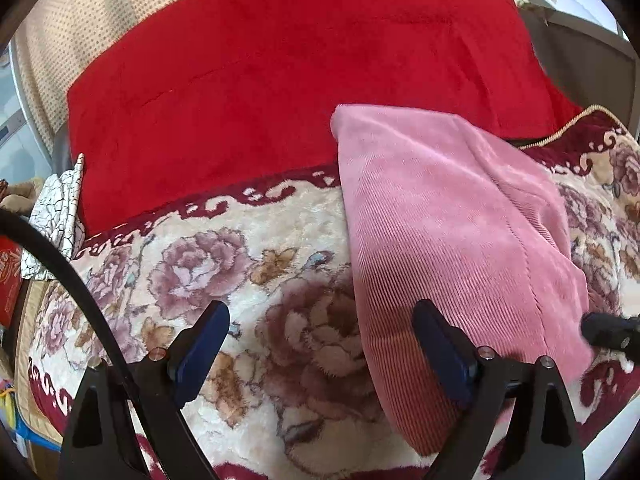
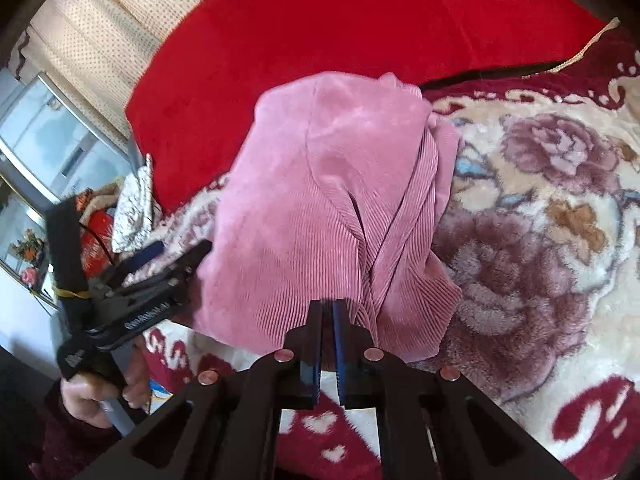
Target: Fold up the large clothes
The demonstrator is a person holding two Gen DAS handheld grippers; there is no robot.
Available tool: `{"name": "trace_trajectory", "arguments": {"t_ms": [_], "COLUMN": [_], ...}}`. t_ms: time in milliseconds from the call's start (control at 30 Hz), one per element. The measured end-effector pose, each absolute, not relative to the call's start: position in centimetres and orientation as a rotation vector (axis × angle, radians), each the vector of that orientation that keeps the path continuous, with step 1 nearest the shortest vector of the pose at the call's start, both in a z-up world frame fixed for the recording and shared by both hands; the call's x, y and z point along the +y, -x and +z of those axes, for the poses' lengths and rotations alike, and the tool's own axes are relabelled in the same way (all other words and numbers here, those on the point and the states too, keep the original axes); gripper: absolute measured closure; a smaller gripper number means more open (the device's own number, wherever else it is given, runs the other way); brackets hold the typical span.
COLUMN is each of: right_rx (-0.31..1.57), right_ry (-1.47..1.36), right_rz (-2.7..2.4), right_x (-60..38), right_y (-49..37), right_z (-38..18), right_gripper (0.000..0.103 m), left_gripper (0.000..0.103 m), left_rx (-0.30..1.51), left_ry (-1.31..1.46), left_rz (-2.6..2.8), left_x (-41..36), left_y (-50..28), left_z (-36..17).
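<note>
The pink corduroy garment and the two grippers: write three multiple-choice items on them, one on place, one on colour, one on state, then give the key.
1. Where does the pink corduroy garment lie?
A. on the floral blanket, its far end over the red quilt
B. on a wooden chair
C. in a basket

2. What colour are the left gripper pads?
A. yellow
B. dark blue
C. white

3. How does the right gripper stand?
A. wide open above the fabric
B. out of view
C. jaws nearly together at the garment's near edge

Key: 1 A, both views show it there. 2 B, seen in the left wrist view. 3 C, only a thin gap shows.
</note>
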State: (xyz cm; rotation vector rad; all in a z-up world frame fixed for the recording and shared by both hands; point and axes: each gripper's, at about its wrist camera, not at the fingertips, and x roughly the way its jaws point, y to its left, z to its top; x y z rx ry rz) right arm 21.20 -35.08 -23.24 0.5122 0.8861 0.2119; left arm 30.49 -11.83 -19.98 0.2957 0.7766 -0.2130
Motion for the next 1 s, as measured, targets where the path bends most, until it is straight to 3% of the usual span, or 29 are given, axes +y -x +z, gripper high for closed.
{"name": "trace_trajectory", "arguments": {"t_ms": [200,400,1000], "right_rx": [0.811,0.906,0.796], "right_ry": [-0.491,-0.514,-0.519], "right_rz": [0.201,0.176,0.195], "right_x": [-35.5,-34.7,-35.7], "right_y": [-20.5,-22.2,-18.5], "right_z": [-20.9,-25.4,-19.4], "right_gripper": [0.093,0.093,0.091], "left_gripper": [0.01,0.01,0.01], "left_rx": [0.716,0.732,0.651], "left_ry": [-0.302,-0.371,-0.319], "left_rz": [-0.224,-0.218,-0.219], "left_x": [-11.8,-12.4,-11.0], "left_y": [-28.1,-27.9,-23.3], "left_z": [-18.9,-20.3,-14.8]}}
